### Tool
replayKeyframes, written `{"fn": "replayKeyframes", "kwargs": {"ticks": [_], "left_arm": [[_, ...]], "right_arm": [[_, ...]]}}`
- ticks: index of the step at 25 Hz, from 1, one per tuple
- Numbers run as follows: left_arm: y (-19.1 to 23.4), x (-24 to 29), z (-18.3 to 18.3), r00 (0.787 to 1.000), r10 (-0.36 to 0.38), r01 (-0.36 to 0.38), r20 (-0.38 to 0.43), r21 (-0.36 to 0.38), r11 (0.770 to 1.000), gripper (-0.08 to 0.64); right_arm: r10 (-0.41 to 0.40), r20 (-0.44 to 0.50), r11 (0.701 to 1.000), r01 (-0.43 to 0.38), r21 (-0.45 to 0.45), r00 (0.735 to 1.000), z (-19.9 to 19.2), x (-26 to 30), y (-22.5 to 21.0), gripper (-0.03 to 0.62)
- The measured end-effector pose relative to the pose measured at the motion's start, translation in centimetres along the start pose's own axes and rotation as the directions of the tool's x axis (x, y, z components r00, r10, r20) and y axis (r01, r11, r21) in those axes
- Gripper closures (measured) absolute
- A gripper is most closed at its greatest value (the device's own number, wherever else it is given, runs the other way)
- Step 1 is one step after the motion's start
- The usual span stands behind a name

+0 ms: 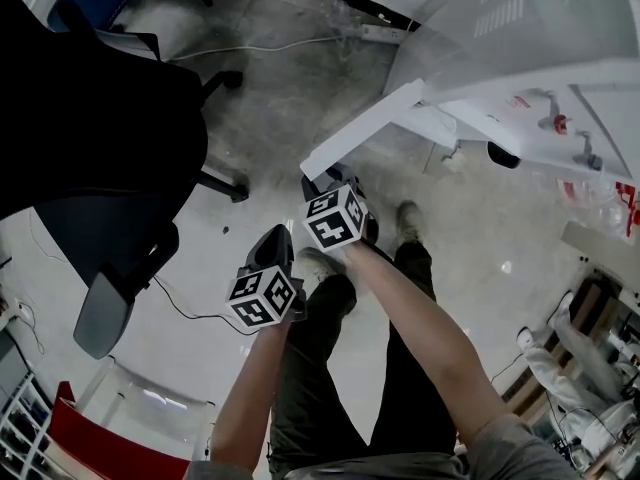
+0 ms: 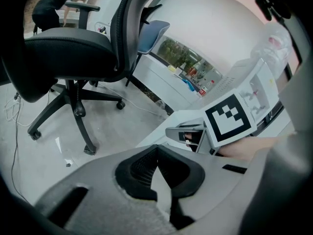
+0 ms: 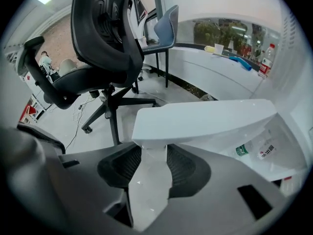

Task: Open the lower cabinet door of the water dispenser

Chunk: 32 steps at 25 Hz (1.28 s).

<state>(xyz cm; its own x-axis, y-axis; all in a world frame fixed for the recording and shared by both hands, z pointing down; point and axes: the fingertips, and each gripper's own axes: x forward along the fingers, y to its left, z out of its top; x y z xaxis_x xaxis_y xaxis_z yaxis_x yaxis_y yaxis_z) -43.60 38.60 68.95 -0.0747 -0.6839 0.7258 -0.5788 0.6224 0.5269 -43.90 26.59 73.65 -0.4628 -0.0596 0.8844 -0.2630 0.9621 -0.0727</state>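
Observation:
The white water dispenser (image 1: 520, 98) stands at the upper right of the head view. Its lower cabinet door (image 1: 360, 128) is swung out over the floor. My right gripper (image 1: 328, 180) is at the door's free edge. In the right gripper view the door (image 3: 205, 116) lies across the jaws, its edge runs down between the pads, and the right gripper (image 3: 154, 153) is shut on it. Plastic bottles (image 3: 254, 148) lie inside the open cabinet. My left gripper (image 1: 275, 238) hangs just below and left of the right one, apart from the door. In its own view the left gripper (image 2: 156, 151) is shut with nothing in it.
A black office chair (image 1: 90, 138) stands to the left, close to both grippers, and shows again as the chair (image 2: 73, 48) in the left gripper view. A cable (image 1: 270, 48) runs over the floor behind the door. My legs (image 1: 350, 368) are below the grippers. A red box (image 1: 100, 438) sits bottom left.

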Motion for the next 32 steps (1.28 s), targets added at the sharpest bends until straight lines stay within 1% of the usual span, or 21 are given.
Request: {"fn": "replayKeyframes", "kwargs": {"ticks": [2, 5, 7, 8, 9, 11, 15, 20, 27, 32], "left_arm": [[-0.6, -0.8, 0.2, 1.0, -0.005, 0.005, 0.001, 0.003, 1.0, 0.551], [-1.8, -2.2, 0.4, 1.0, -0.01, 0.01, 0.002, 0.003, 1.0, 0.551], [-2.8, -3.2, 0.5, 1.0, -0.013, 0.013, 0.004, 0.003, 1.0, 0.551], [-3.4, -3.7, 0.6, 1.0, -0.014, 0.014, 0.006, 0.004, 1.0, 0.551], [-3.9, -4.2, 0.6, 1.0, -0.014, 0.014, 0.011, 0.005, 1.0, 0.551], [-5.1, -5.3, 0.7, 1.0, -0.013, 0.012, 0.025, 0.004, 1.0, 0.551], [-8.6, -7.9, 1.0, 0.998, -0.016, 0.015, 0.065, 0.009, 1.0, 0.551], [-13.9, -11.8, 0.8, 0.993, -0.017, 0.016, 0.116, 0.015, 1.0, 0.551], [-22.2, -17.8, -0.1, 0.987, -0.038, 0.029, 0.156, 0.062, 0.998, 0.551], [-27.4, -21.6, -0.2, 0.982, -0.068, 0.044, 0.176, 0.14, 0.989, 0.551]], "right_arm": [[0.005, 0.002, 1.0, -0.005, 0.022, 1.0, -0.5, -1.3, 0.1, 0.43], [0.008, 0.031, 0.996, -0.011, 0.092, 0.999, -0.5, -4.1, -0.2, 0.437], [0.014, 0.061, 0.99, -0.022, 0.138, 0.998, -0.4, -6.2, -0.6, 0.48], [0.019, 0.078, 0.987, -0.031, 0.159, 0.997, -0.3, -7.3, -0.6, 0.521], [0.026, 0.094, 0.983, -0.042, 0.178, 0.995, -0.3, -8.3, -0.6, 0.543], [0.043, 0.121, 0.977, -0.067, 0.2, 0.992, -0.4, -10.6, -0.3, 0.56], [0.081, 0.167, 0.97, -0.117, 0.215, 0.983, -1.2, -15.2, 0.2, 0.578], [0.115, 0.199, 0.968, -0.154, 0.197, 0.973, -2.3, -21.4, 0.5, 0.581], [0.117, 0.267, 0.963, -0.174, 0.204, 0.957, -3.0, -31.8, -0.4, 0.583], [0.1, 0.327, 0.96, -0.178, 0.217, 0.94, -3.3, -39.0, -1.6, 0.583]]}}
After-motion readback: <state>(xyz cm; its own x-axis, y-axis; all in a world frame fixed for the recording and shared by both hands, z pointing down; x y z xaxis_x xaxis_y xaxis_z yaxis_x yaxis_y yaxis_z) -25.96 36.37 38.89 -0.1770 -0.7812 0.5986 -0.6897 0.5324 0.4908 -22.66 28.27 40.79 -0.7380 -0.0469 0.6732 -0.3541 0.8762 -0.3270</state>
